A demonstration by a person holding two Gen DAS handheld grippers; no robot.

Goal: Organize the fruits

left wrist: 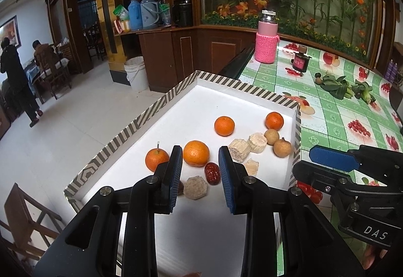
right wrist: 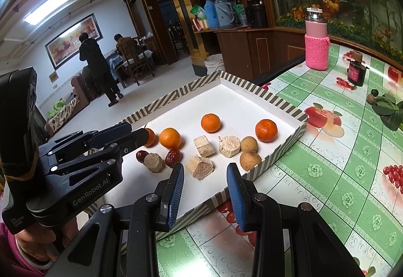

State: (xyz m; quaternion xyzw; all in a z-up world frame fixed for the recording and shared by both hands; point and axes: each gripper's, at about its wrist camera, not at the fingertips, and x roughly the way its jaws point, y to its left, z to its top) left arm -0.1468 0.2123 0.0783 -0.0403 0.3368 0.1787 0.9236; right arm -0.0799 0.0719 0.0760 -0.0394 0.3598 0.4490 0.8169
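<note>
**Striped cardboard tray holding fruit, both grippers hanging open above it**

Green-checked, fruit-printed oilcloth (right wrist: 352, 176) is covering the table, and on it is sitting a shallow white cardboard tray with a grey-and-cream striped rim (left wrist: 141, 120), one corner reaching past the table edge. A pink bottle in a pink knitted sleeve (right wrist: 316, 49) is standing upright well behind the tray, with a small dark jar (right wrist: 355, 72) near it and leafy greens (left wrist: 337, 88) lying farther right.

The left gripper (left wrist: 200, 173) is hovering over the near part of the tray with its blue-padded jaws parted, gripping nothing. The right gripper (right wrist: 205, 191) is hanging over the tray's near rim, jaws likewise apart and empty.

Inside the tray, four round orange mandarins are lying apart: one with a stem stub (left wrist: 156, 159), a larger one (left wrist: 196, 153) just beside it, and two farther back (left wrist: 224, 125) (left wrist: 274, 121). Two tan round longans (right wrist: 249, 152) are sitting touching by the right wall. Pale beige crumbly blocks (right wrist: 204, 146) are lying between the fruits, and two wrinkled dark-red dates (right wrist: 173, 158) are flanking a brownish hexagonal block (right wrist: 153, 162).
</note>
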